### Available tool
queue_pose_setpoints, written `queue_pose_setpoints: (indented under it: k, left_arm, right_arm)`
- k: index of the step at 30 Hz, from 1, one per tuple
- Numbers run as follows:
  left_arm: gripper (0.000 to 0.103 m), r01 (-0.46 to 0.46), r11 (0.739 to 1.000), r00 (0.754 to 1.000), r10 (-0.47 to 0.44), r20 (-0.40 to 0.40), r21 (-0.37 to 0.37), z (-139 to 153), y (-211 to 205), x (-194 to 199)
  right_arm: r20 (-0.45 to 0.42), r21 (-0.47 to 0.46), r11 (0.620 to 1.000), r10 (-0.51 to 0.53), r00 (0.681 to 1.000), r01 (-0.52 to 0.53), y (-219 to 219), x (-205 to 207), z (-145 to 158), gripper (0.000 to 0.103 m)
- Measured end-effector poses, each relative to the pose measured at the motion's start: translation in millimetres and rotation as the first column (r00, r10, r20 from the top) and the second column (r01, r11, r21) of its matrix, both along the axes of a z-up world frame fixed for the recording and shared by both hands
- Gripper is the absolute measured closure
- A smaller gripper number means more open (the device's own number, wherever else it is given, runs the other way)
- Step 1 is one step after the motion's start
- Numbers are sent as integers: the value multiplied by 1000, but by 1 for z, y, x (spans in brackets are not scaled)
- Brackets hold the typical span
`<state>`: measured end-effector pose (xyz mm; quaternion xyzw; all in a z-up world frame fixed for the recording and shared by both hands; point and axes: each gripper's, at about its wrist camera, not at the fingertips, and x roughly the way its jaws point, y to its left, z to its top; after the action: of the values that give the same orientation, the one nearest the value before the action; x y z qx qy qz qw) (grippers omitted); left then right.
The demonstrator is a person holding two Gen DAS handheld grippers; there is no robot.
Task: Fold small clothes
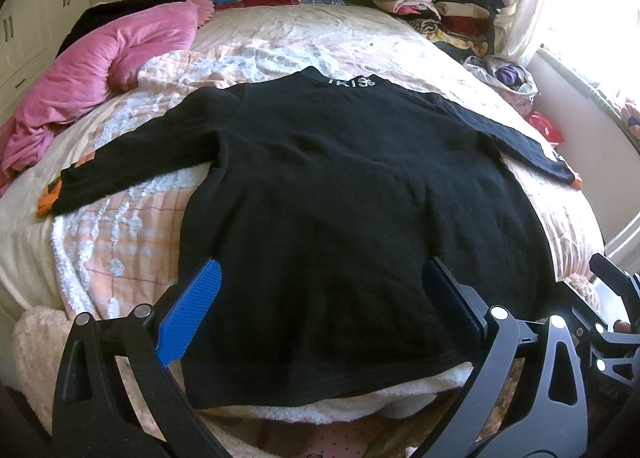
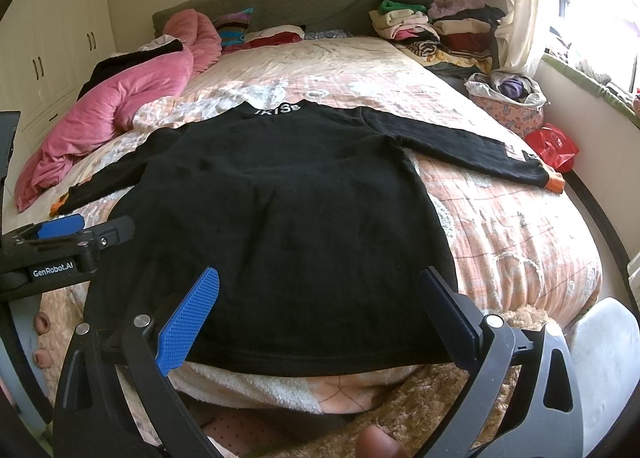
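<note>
Black sweater [image 1: 340,186] spread flat mid-frame on bed [image 1: 280,34], sleeves out. Left tongs [image 1: 320,298] and right tongs [image 2: 320,306] both spread apart at lower frame, over its hem, gripping nothing.

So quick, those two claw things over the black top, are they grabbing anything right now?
Left gripper: open, holding nothing, above the black sweater's hem.
Right gripper: open, holding nothing, also above the hem.
</note>
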<state>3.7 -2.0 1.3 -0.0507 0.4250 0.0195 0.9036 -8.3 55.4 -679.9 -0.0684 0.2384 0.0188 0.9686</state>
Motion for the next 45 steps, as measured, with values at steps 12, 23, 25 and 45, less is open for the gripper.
queue_pose_setpoints:
  k: [12,23,25,45]
  left_arm:
    - [9,-7,1000,1000,7,11,5,-2,4,17]
    - [9,1,999,1000,-1,-5,36,5,15,54]
    - [9,0,999,1000,0,-9,46,7,17,62]
    - [9,-17,1000,1000,17,24,-3,41,42,142]
  right_arm:
    - [-10,-2,1000,9,1000,-9,5,12,5,4]
    - [-26,35,999,25,999,-24,17,50,31,4]
    - [-30,45,998,34,999,-32,19,58,37,4]
    - [-40,181,981,83,996,-75,22,119,92,4]
